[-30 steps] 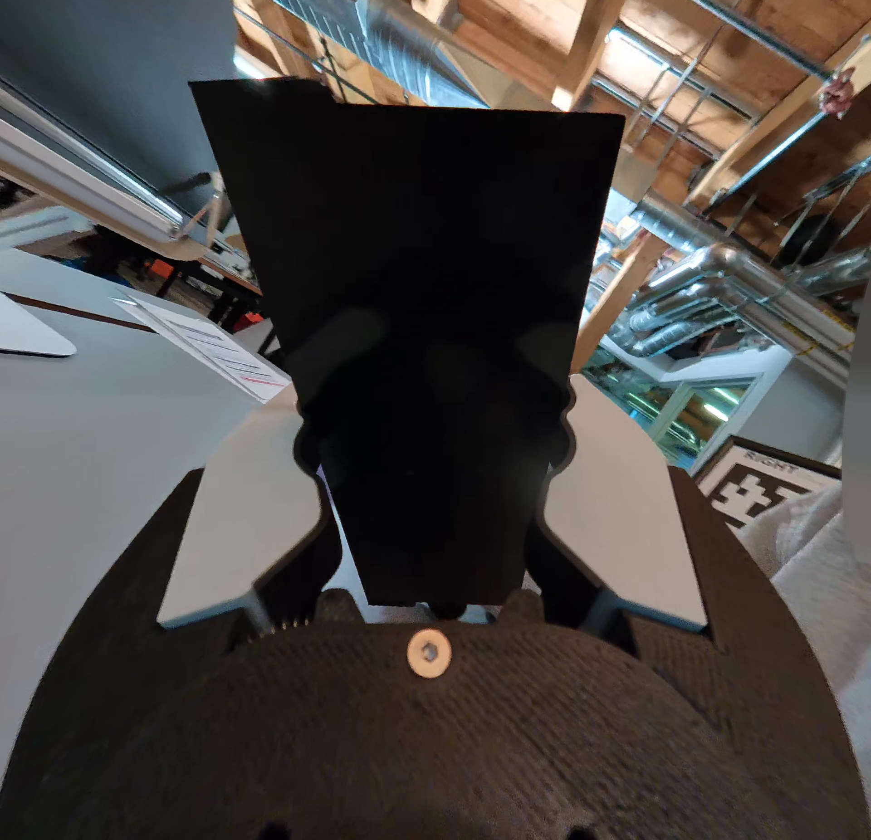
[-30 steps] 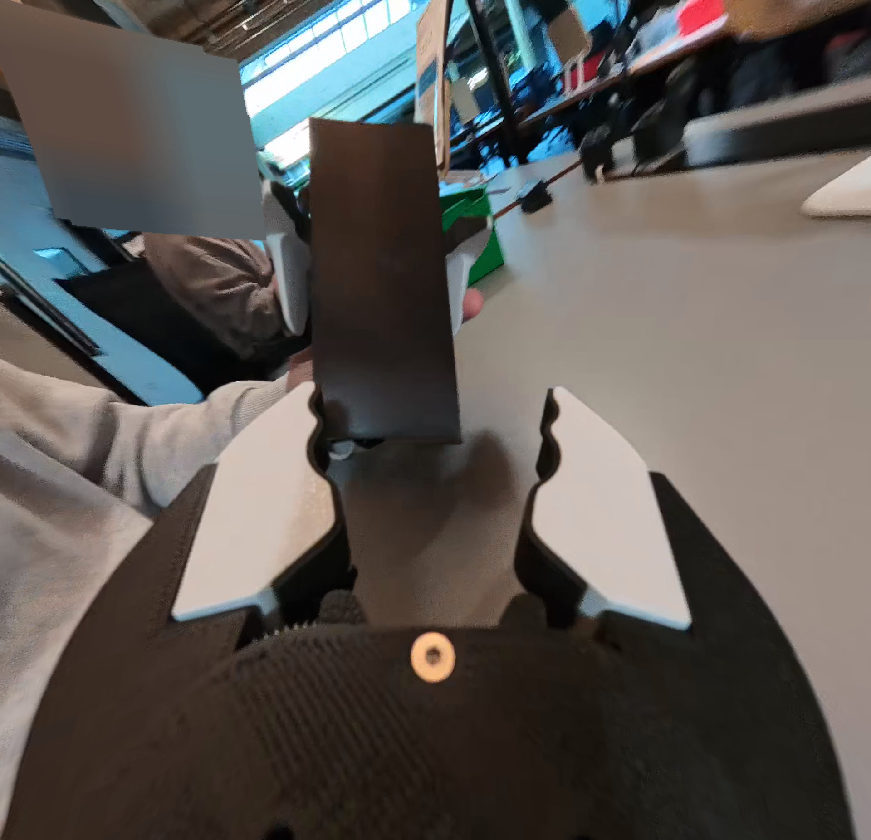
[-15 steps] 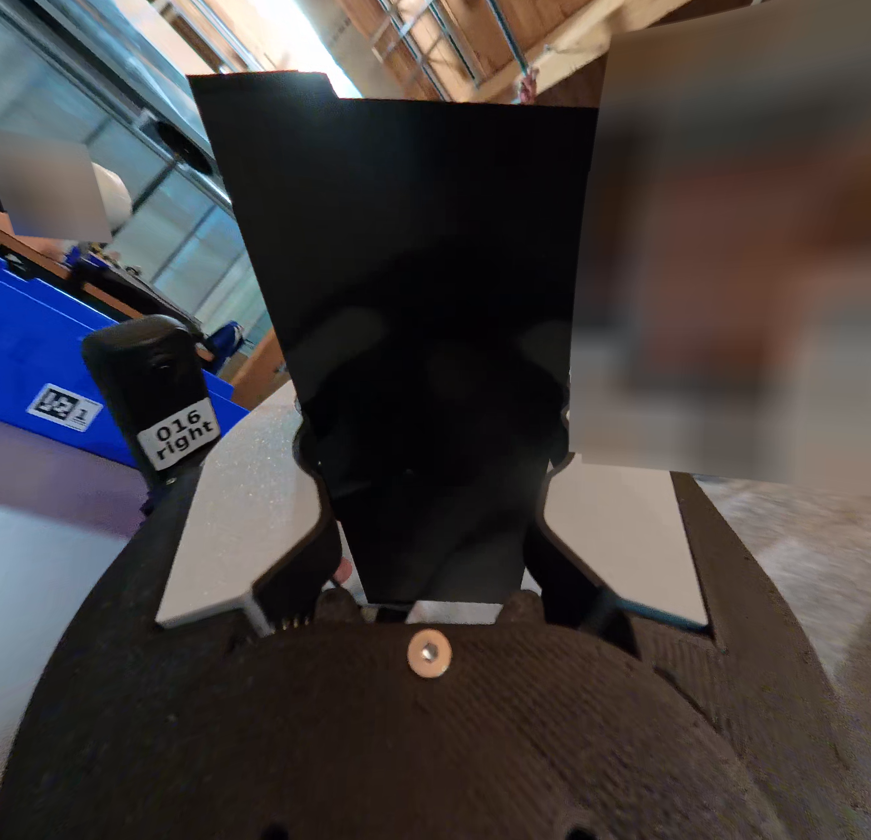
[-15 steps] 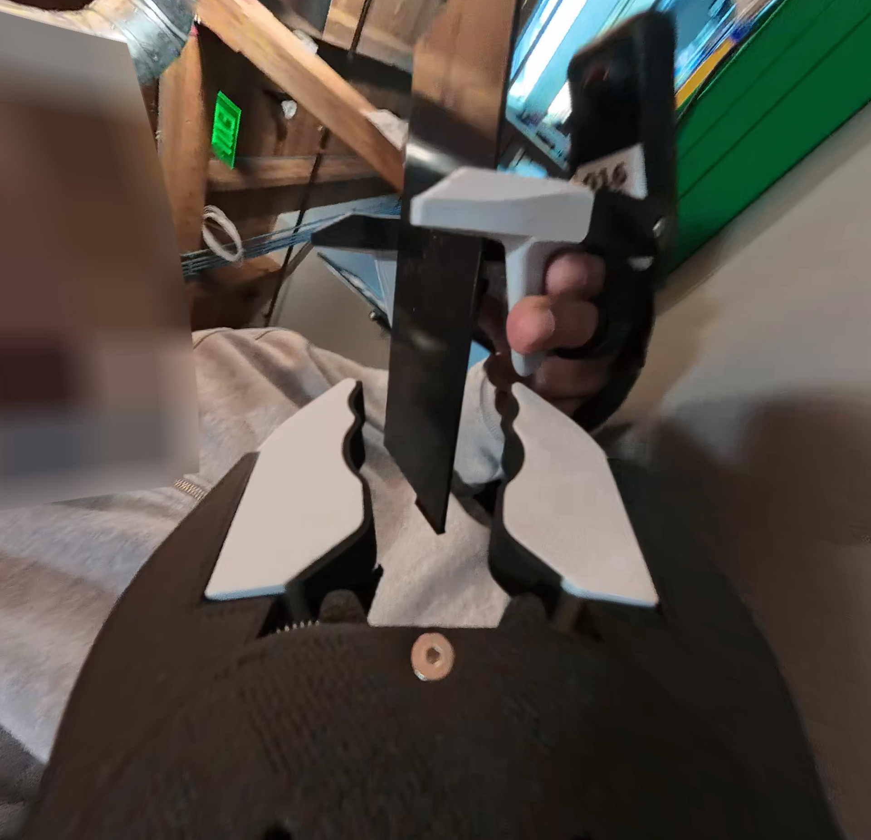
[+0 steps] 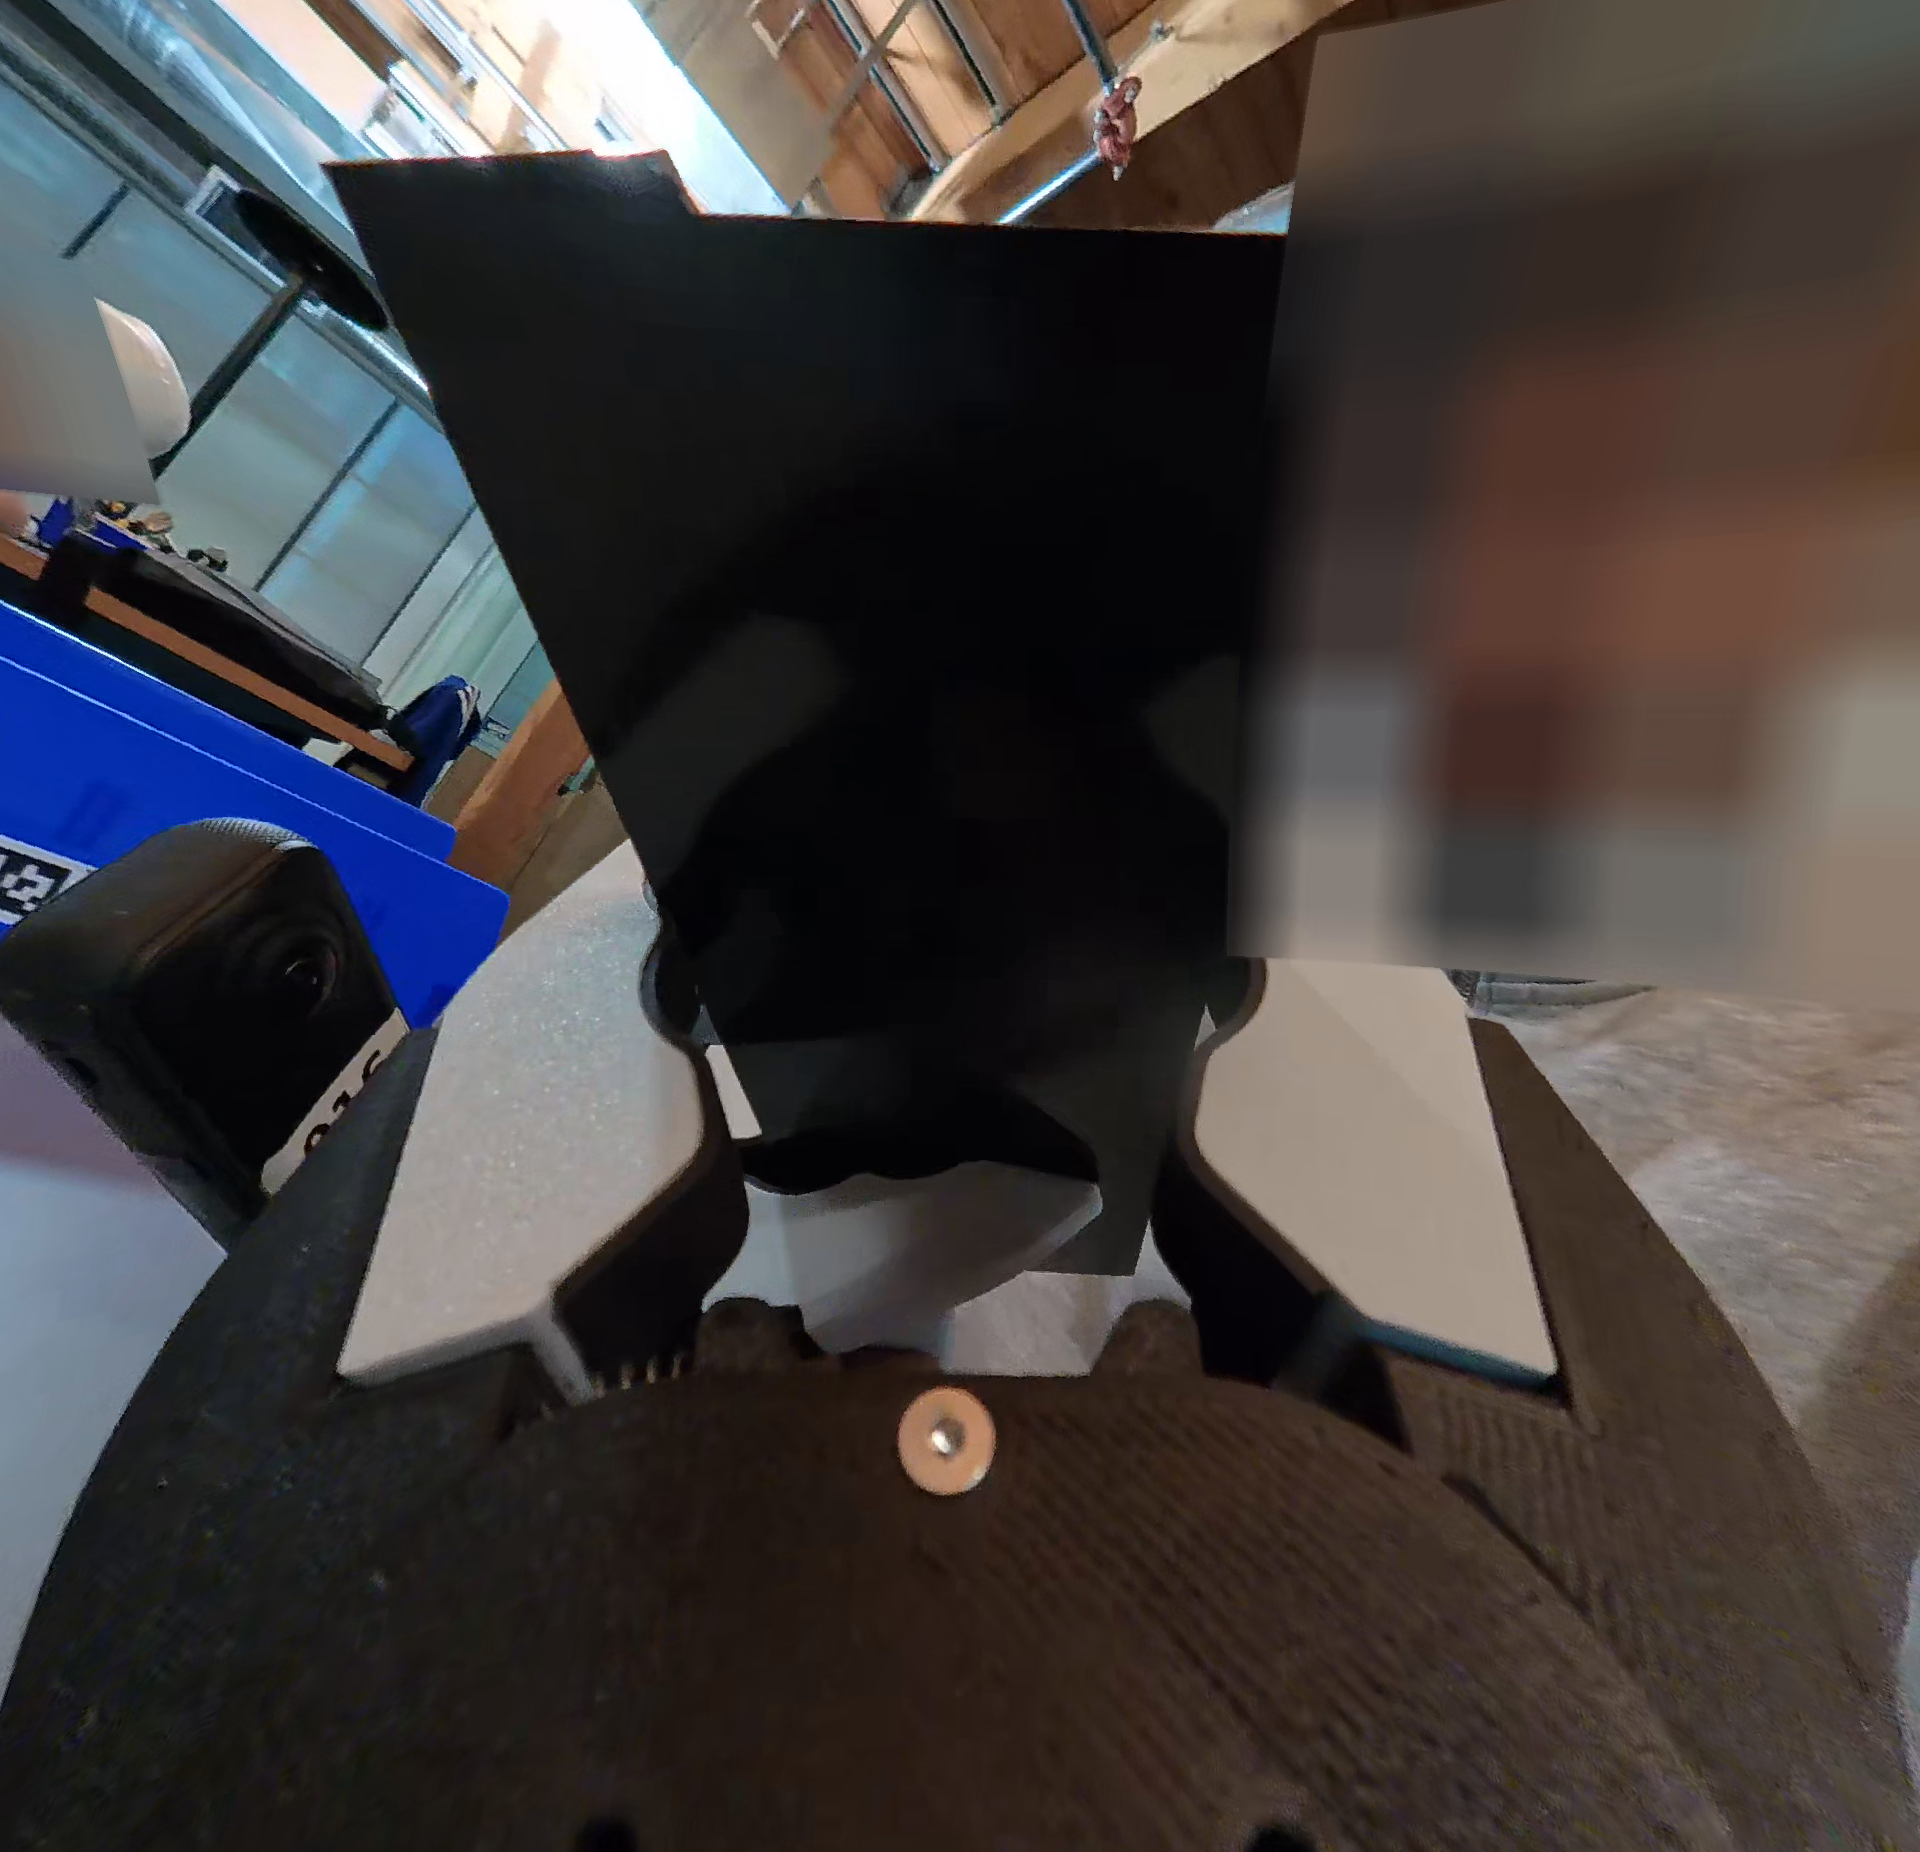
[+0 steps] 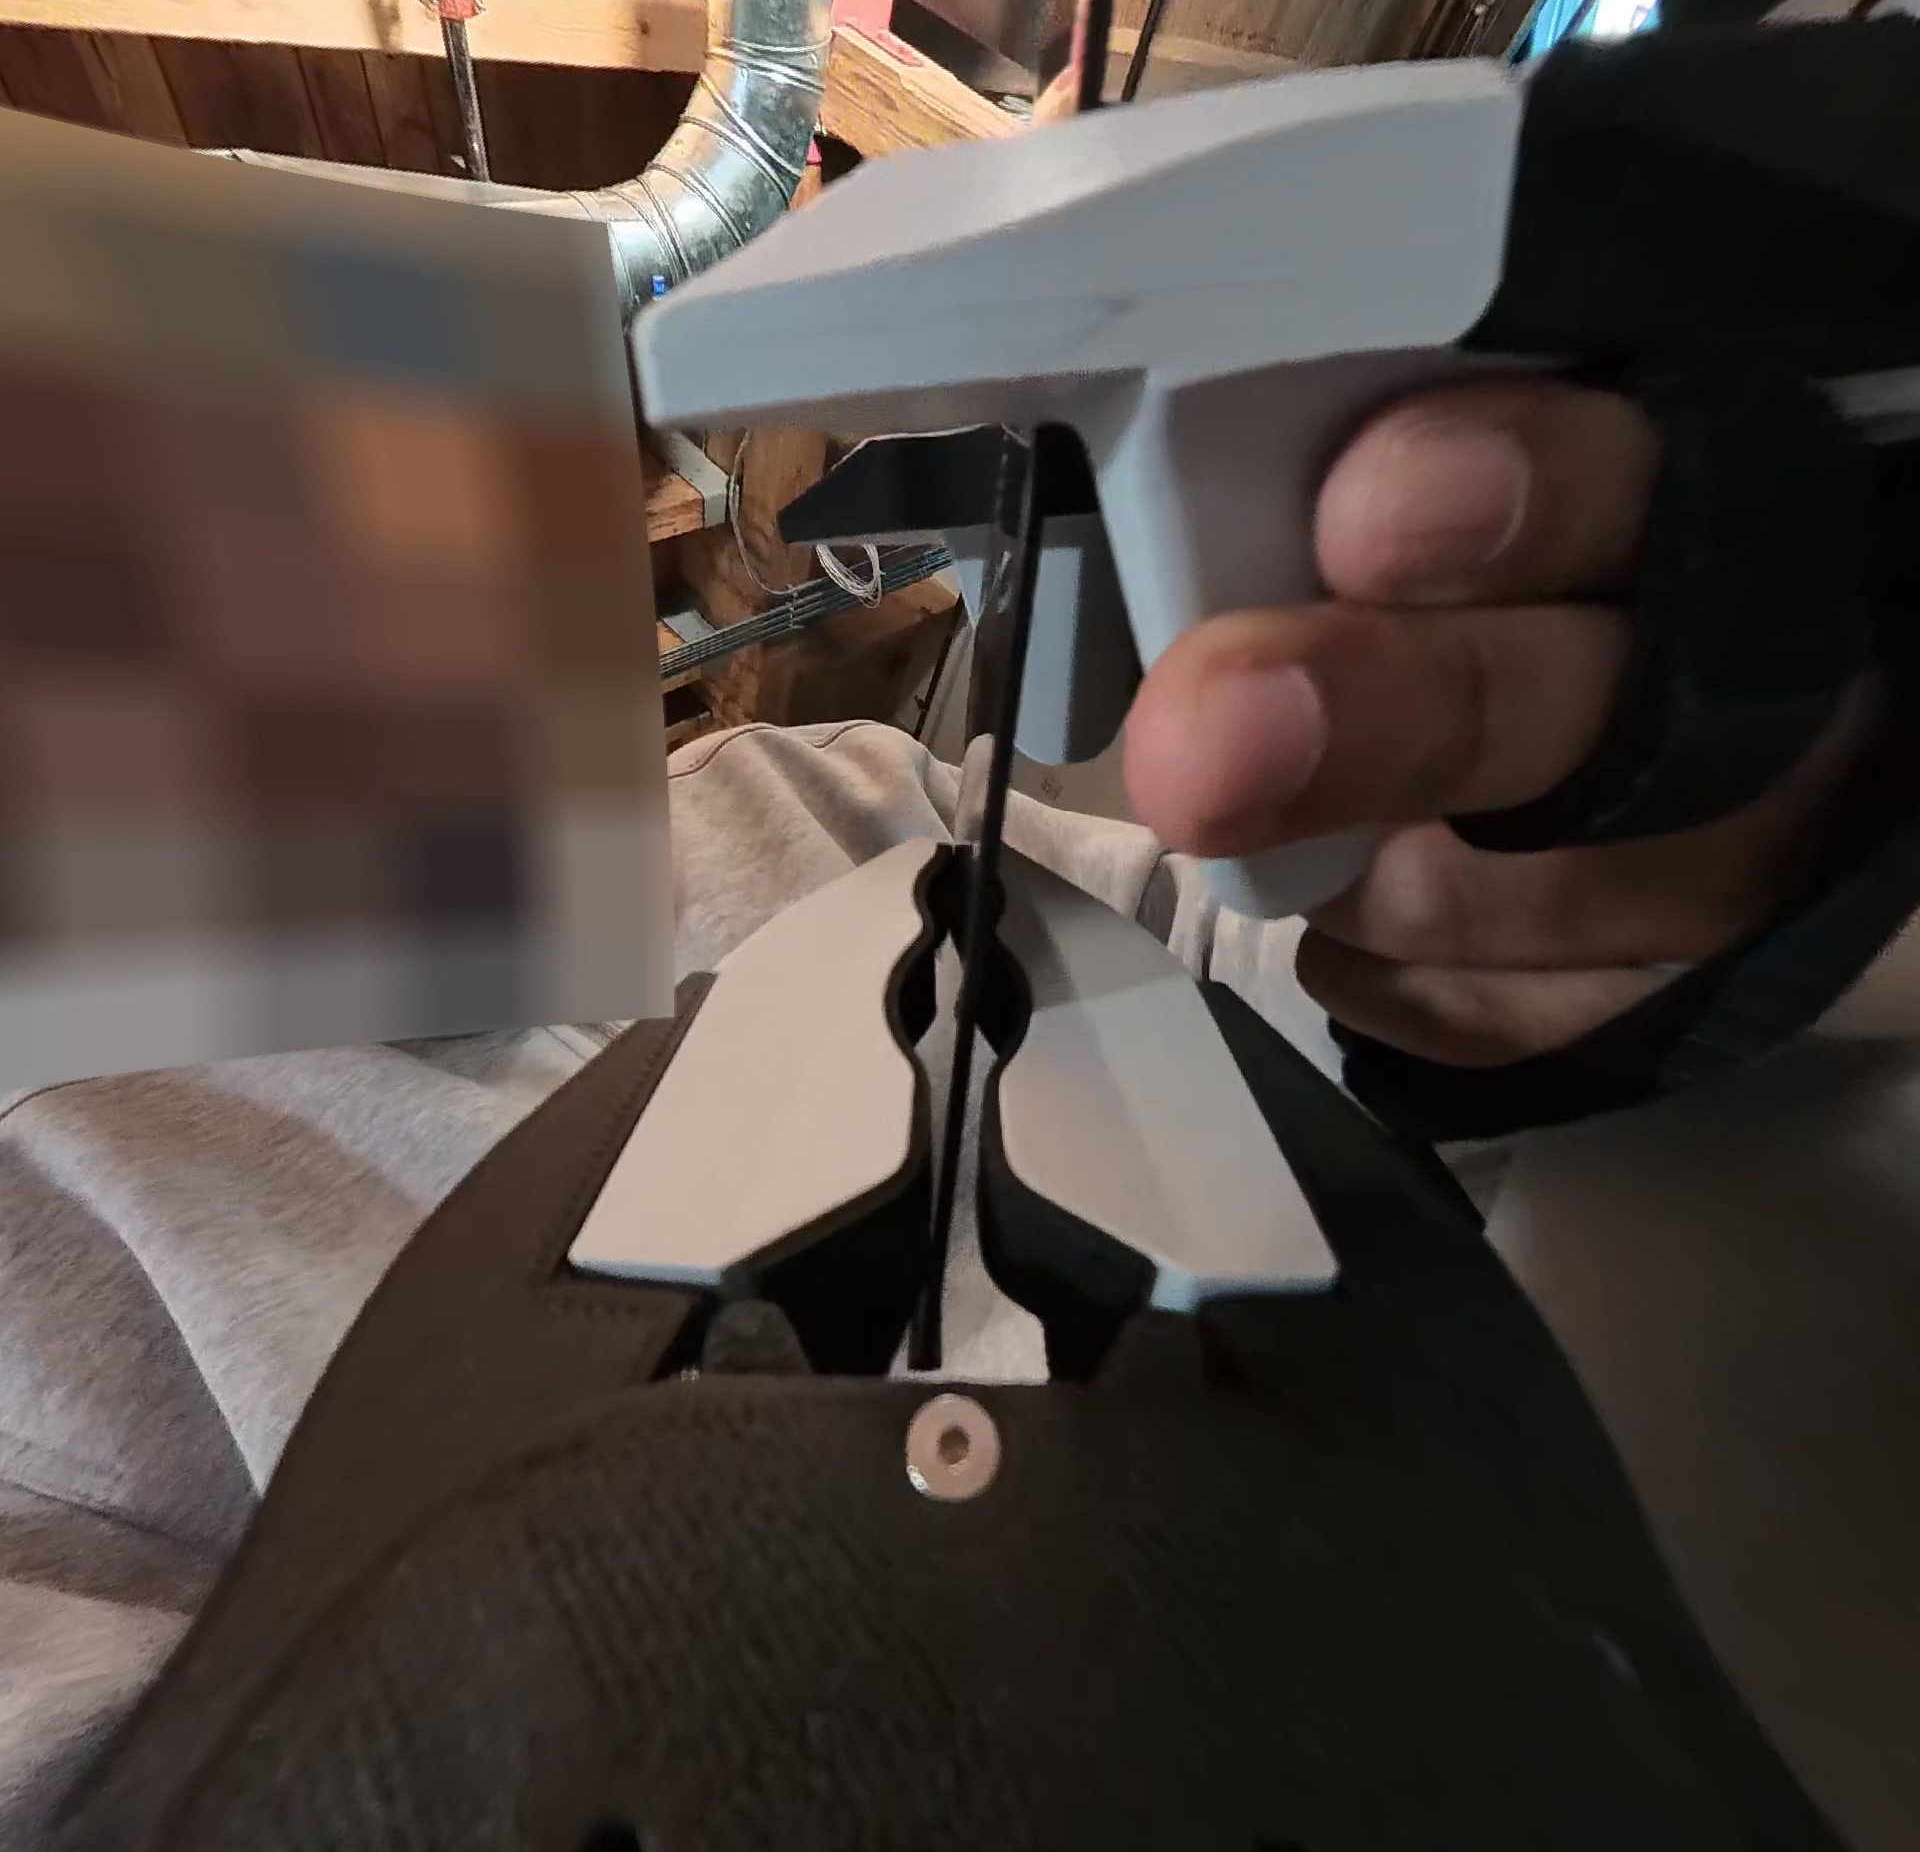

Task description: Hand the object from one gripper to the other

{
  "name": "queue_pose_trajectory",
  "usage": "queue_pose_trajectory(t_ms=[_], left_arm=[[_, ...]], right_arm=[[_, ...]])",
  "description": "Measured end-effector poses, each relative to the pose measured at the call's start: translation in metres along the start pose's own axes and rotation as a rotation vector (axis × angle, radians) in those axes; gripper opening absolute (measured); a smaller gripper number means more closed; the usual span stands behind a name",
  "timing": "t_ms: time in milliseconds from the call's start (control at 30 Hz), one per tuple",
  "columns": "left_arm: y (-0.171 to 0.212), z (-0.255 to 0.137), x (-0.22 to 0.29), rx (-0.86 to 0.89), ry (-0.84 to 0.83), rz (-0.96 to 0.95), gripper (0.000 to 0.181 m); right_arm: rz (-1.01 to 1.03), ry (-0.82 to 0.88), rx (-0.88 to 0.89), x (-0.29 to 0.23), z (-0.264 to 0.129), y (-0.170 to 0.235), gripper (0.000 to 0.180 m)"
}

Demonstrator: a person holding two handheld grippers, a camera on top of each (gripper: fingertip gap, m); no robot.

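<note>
A thin black plate [image 5: 862, 607] stands between the fingers of my left gripper [image 5: 951, 971], which is shut on its side edges. In the right wrist view the plate [image 6: 982, 867] shows edge-on as a thin black line. My right gripper [image 6: 971, 867] is shut on its lower part, one wavy pad against each face. The left gripper's white upper finger [image 6: 1091, 275] crosses just above, with a hand [image 6: 1403, 680] on its trigger. One white finger of the right gripper [image 5: 935, 1252] shows below the plate in the left wrist view, and its camera [image 5: 208, 971] is at the left.
A grey sleeve and sweatshirt [image 6: 260, 1231] lie close behind the right gripper. A blue bin [image 5: 208, 763] stands at the left beside the pale table surface [image 5: 83, 1283]. Wooden beams and a metal duct [image 6: 727, 171] are overhead.
The right gripper has moved up around the plate's lower edge and shut its fingers on it. The left gripper still holds the plate.
</note>
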State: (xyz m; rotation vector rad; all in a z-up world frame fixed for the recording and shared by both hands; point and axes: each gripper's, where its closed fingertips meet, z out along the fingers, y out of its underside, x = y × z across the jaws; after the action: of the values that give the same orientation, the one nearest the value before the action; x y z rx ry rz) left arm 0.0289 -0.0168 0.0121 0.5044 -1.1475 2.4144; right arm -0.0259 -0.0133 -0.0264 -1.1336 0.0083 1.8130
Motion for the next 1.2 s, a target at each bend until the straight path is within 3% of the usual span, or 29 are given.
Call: queue_pose_trajectory(t_ms=[33,133,200,233,433,600,867,1033,1167,1200], left_arm=[[-0.001,0.000,-0.001,0.008,-0.007,0.002,0.101],[-0.009,-0.005,-0.011,0.063,-0.083,0.044,0.097],[-0.017,-0.013,-0.021,0.118,-0.152,0.059,0.110],[-0.023,-0.017,-0.024,0.150,-0.179,0.055,0.107],[-0.025,-0.034,-0.050,0.143,-0.342,0.055,0.090],[-0.024,-0.045,-0.062,0.096,-0.474,0.119,0.067],[-0.004,-0.034,-0.071,-0.050,-0.547,0.178,0.047],[0.005,-0.028,-0.070,-0.127,-0.560,0.223,0.006],[0.004,-0.028,-0.069,-0.142,-0.569,0.245,0.003],[0.003,-0.029,-0.068,-0.136,-0.566,0.245,0.004]], right_arm=[[-0.003,0.001,0.002,0.000,-0.001,-0.001,0.002],[-0.053,0.030,0.014,-0.002,-0.004,-0.006,0.003],[-0.125,0.045,0.036,-0.009,-0.007,-0.013,0.002],[-0.181,0.080,0.048,-0.010,-0.009,-0.018,0.002],[-0.530,0.645,0.054,0.021,-0.053,-0.048,0.002],[-0.596,0.840,0.028,0.029,-0.076,-0.057,0.002],[-0.640,0.909,-0.082,0.048,-0.072,-0.044,0.002],[-0.664,0.933,-0.111,0.052,-0.068,-0.041,0.003],[-0.646,0.893,-0.096,0.050,-0.066,-0.040,0.007],[-0.641,0.897,-0.091,0.050,-0.067,-0.042,0.018]])
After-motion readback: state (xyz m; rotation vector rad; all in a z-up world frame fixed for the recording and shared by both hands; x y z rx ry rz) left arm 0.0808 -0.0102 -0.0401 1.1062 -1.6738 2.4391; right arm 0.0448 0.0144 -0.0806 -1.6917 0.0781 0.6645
